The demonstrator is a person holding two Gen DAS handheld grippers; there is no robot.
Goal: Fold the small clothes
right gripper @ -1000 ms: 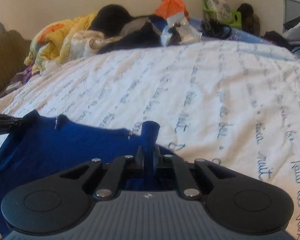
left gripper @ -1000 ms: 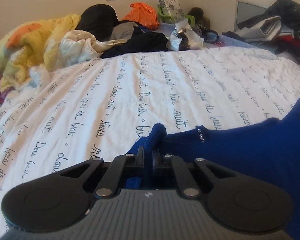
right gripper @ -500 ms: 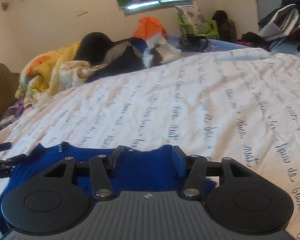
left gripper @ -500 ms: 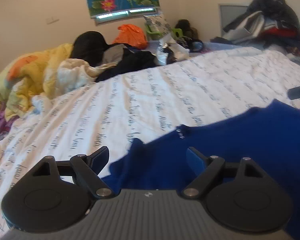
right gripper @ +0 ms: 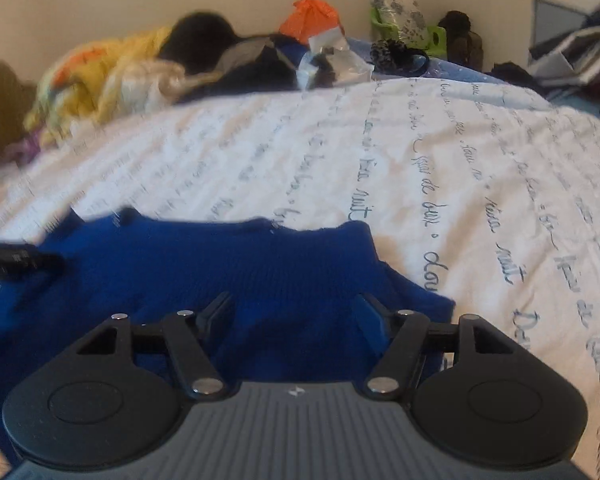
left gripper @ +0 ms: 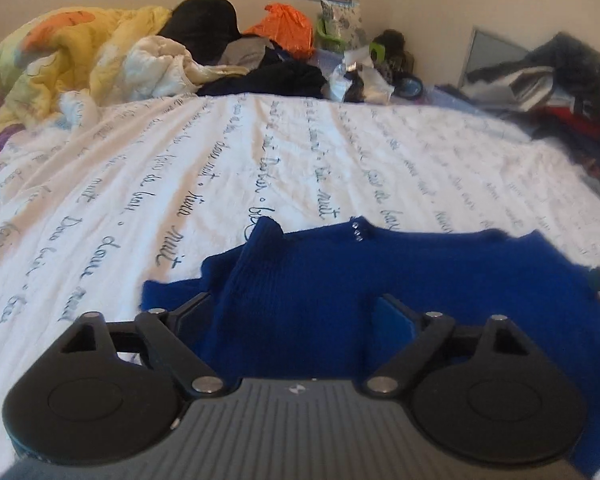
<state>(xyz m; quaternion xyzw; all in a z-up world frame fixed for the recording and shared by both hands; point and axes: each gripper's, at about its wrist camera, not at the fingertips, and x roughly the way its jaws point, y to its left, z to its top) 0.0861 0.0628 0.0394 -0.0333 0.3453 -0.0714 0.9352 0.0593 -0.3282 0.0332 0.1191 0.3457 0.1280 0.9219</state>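
A dark blue knitted garment (left gripper: 340,272) lies on the white bed sheet with script print (left gripper: 180,184). One corner of it sticks up in a small peak (left gripper: 266,226). My left gripper (left gripper: 296,312) hovers over the garment's left part, its jaws opening wide, the cloth lying loose under them and not pinched. In the right wrist view the same blue garment (right gripper: 220,268) lies below my right gripper (right gripper: 292,312), whose jaws are also opening with no cloth pressed between the pads. The other gripper's black tip (right gripper: 16,264) shows at the left edge.
A yellow and orange duvet (left gripper: 60,56), black clothing (left gripper: 260,76) and an orange bag (left gripper: 288,30) are heaped at the head of the bed. More clothes are piled at the right (left gripper: 560,84). White sheet stretches beyond the garment.
Both grippers were shut on raised folds of the blue garment; both have let go and spread their jaws. The cloth has dropped onto the sheet, and both grippers have drawn back a little.
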